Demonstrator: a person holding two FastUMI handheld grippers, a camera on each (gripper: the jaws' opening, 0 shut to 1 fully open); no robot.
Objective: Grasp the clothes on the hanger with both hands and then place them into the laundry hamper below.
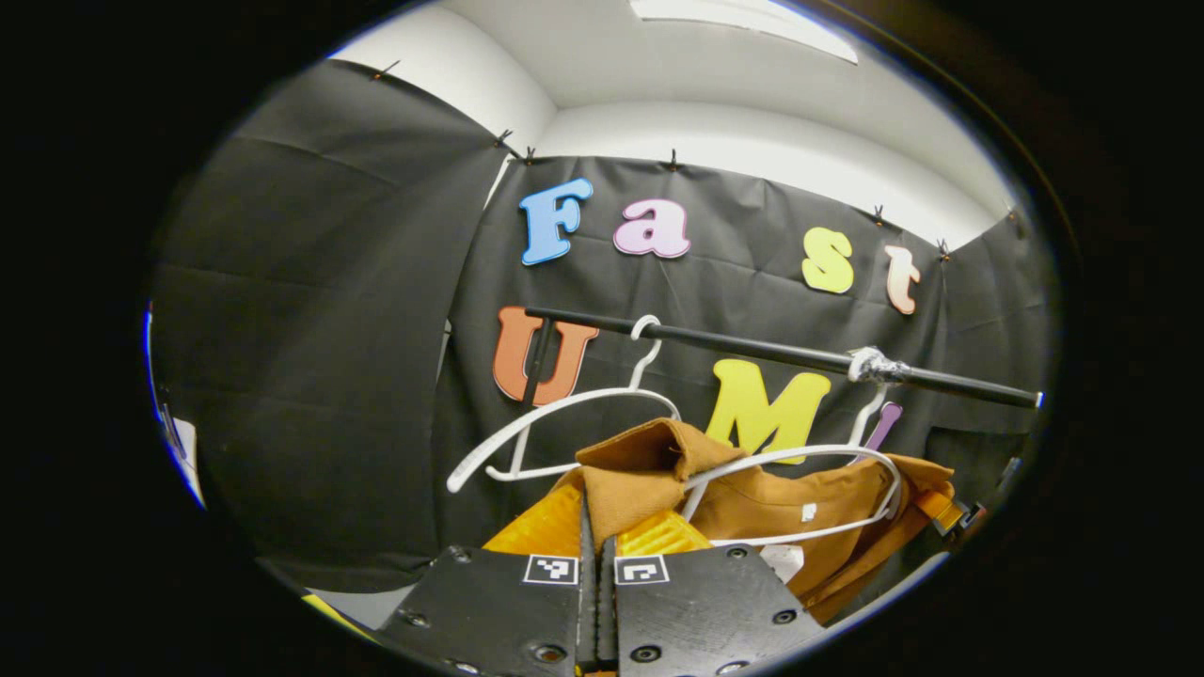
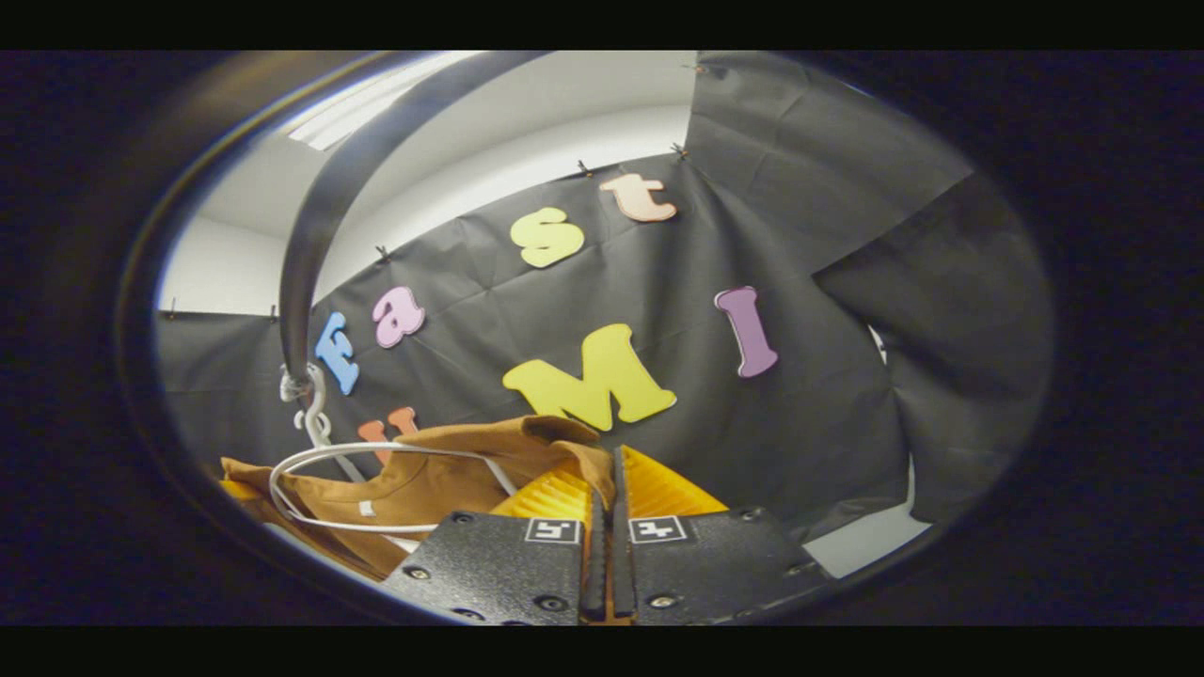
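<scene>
1. A brown shirt point(image 1: 800, 512) hangs on a white hanger point(image 1: 809, 456), hooked over the black rail point(image 1: 752, 350) that runs across the booth. The shirt sits just under the rail, toward the end wrapped with a knot of tape point(image 1: 870, 364).

2. A second hanger point(image 1: 555, 414), bare, hangs on the rail too, near the other end from the tape.

3. The left gripper point(image 1: 596, 527) has its two fingers drawn together on a fold of the brown cloth at the shirt's shoulder, on the side nearer the bare hanger. The cloth rises in a bunched peak straight out of the pinch, so I judge the grip to be real.

4. From the right gripper view, the right gripper point(image 2: 607, 494) is likewise clenched on the shirt's point(image 2: 423, 480) opposite shoulder, below the rail point(image 2: 320, 207) that curves overhead. Brown cloth folds over and runs down into the narrow slit between the fingers.

5. The hanger point(image 2: 376, 451) loops white through the neck opening, with the shirt around it.

6. As I read it, the two-handed grasp is made and the step in hand is freeing the shirt from the hanger. The hamper is somewhere below the rail; I cannot place it from here.

7. The next move calls for drawing both shoulders off the hanger's arms together, evenly, so that the hanger does not swing or unhook from the rail, and then lowering the shirt straight down.
</scene>
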